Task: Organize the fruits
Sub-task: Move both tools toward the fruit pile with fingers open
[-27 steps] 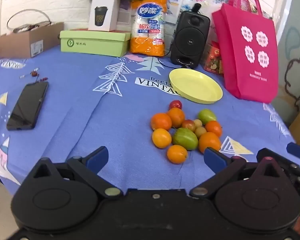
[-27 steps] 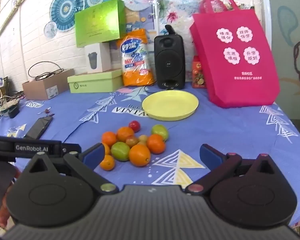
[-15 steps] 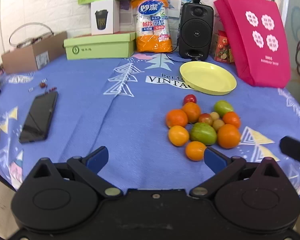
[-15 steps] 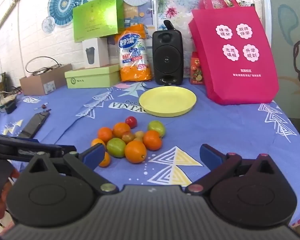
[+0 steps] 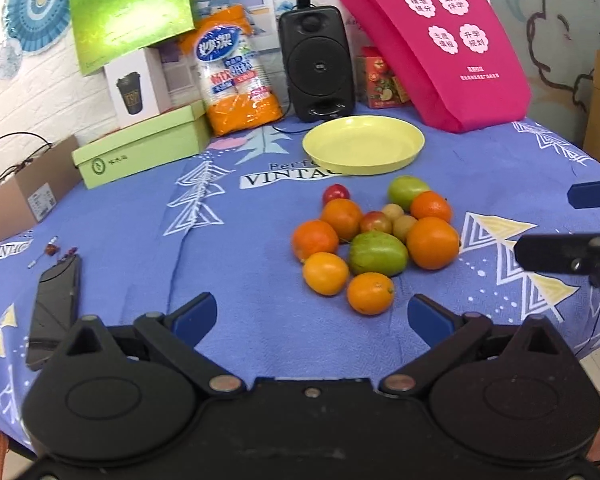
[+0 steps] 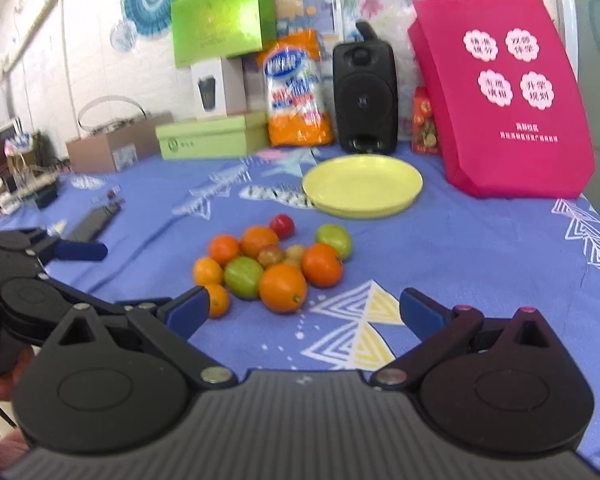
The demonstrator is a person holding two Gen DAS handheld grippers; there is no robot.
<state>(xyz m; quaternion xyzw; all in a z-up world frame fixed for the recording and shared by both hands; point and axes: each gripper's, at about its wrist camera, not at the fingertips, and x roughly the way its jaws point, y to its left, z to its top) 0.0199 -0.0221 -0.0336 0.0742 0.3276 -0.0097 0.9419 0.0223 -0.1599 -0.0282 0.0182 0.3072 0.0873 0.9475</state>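
A pile of fruit lies on the blue tablecloth: several oranges (image 5: 432, 242) (image 6: 283, 288), two green fruits (image 5: 377, 253) (image 6: 244, 272), a red tomato (image 5: 335, 193) (image 6: 282, 225) and small yellowish fruits. An empty yellow plate (image 5: 363, 145) (image 6: 362, 186) sits just behind the pile. My left gripper (image 5: 310, 316) is open and empty, near the front of the pile. My right gripper (image 6: 303, 311) is open and empty, just in front of the pile and a little to its right. Each gripper shows at the edge of the other's view.
A black phone (image 5: 55, 307) lies at the left. At the back stand a black speaker (image 5: 317, 63), a pink tote bag (image 5: 440, 40), an orange pack of cups (image 5: 236, 72), green boxes (image 5: 140, 147) and a cardboard box (image 5: 16, 196).
Both grippers have moved closer to the fruit pile and the left view has tilted up. Both stay open. The fruit has not moved.
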